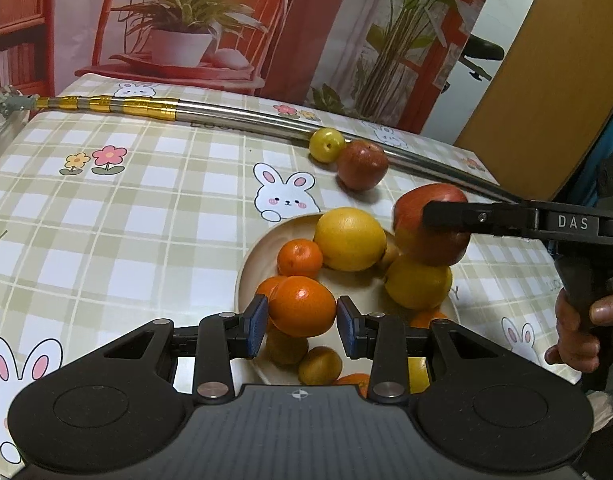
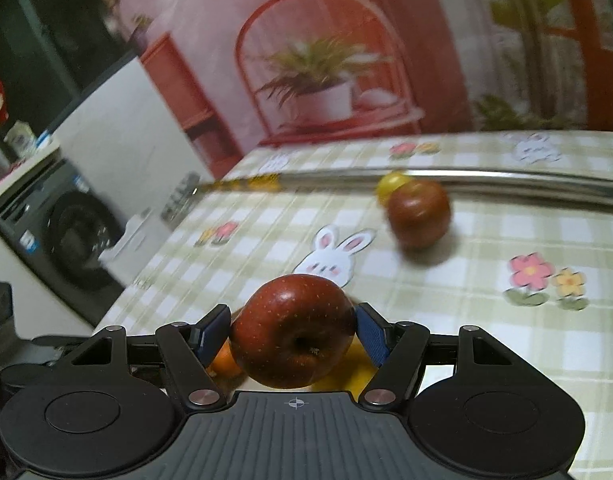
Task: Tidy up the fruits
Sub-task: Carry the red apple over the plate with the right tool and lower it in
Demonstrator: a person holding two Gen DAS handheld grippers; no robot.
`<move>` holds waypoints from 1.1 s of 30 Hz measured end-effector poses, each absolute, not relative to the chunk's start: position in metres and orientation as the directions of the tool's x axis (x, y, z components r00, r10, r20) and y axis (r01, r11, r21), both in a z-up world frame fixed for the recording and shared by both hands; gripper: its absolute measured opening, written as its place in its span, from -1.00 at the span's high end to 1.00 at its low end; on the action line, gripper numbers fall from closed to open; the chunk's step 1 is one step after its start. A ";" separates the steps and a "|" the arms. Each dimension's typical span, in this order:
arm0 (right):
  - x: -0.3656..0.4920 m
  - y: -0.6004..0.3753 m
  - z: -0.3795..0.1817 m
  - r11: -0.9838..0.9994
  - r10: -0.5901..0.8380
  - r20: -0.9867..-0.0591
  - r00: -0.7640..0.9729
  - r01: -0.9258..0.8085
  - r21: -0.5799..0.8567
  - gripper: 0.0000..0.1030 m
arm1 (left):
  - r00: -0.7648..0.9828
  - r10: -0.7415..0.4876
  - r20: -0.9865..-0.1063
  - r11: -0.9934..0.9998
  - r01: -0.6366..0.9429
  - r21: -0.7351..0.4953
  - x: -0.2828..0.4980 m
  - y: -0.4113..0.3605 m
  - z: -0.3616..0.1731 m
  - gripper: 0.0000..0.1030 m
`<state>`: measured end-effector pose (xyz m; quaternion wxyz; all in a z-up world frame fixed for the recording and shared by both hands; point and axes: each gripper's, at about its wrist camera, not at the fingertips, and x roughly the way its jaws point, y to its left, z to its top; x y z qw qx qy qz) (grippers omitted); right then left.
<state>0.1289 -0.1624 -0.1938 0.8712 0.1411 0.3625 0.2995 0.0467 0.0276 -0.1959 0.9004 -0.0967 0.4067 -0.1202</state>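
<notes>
I see a table covered by a green-and-white checked cloth (image 1: pixel 118 208) printed with rabbits and flowers. Directly on it rest a round cream plate (image 1: pixel 266 245) piled with fruit, a long metal pole (image 1: pixel 242 119) with gold bands, and, touching that pole, a small yellow fruit (image 1: pixel 326 144) beside a red apple (image 1: pixel 362 164).

Glossy metal pole (image 1: pixel 242 114) (gold-banded at one end) lies on smooth printed tablecloth (image 1: pixel 126 208); matt black plastic grippers.
</notes>
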 end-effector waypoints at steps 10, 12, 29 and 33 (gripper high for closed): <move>0.113 -0.133 -0.199 0.775 0.621 -0.622 0.477 -0.489 0.399 -0.25 | 0.643 -0.315 -0.698 0.945 0.147 -0.291 0.044 0.035 -0.197 0.23; 0.110 -0.132 -0.198 0.773 0.620 -0.633 0.464 -0.496 0.395 -0.25 | 0.641 -0.318 -0.698 0.945 0.151 -0.292 0.043 0.035 -0.199 0.23; 0.095 -0.107 -0.206 0.750 0.608 -0.675 0.419 -0.582 0.315 -0.25 | 0.634 -0.335 -0.697 0.937 0.144 -0.320 0.046 0.039 -0.204 0.23; 0.098 -0.107 -0.210 0.759 0.603 -0.680 0.417 -0.563 0.328 -0.25 | 0.631 -0.332 -0.701 0.937 0.140 -0.319 0.048 0.039 -0.205 0.23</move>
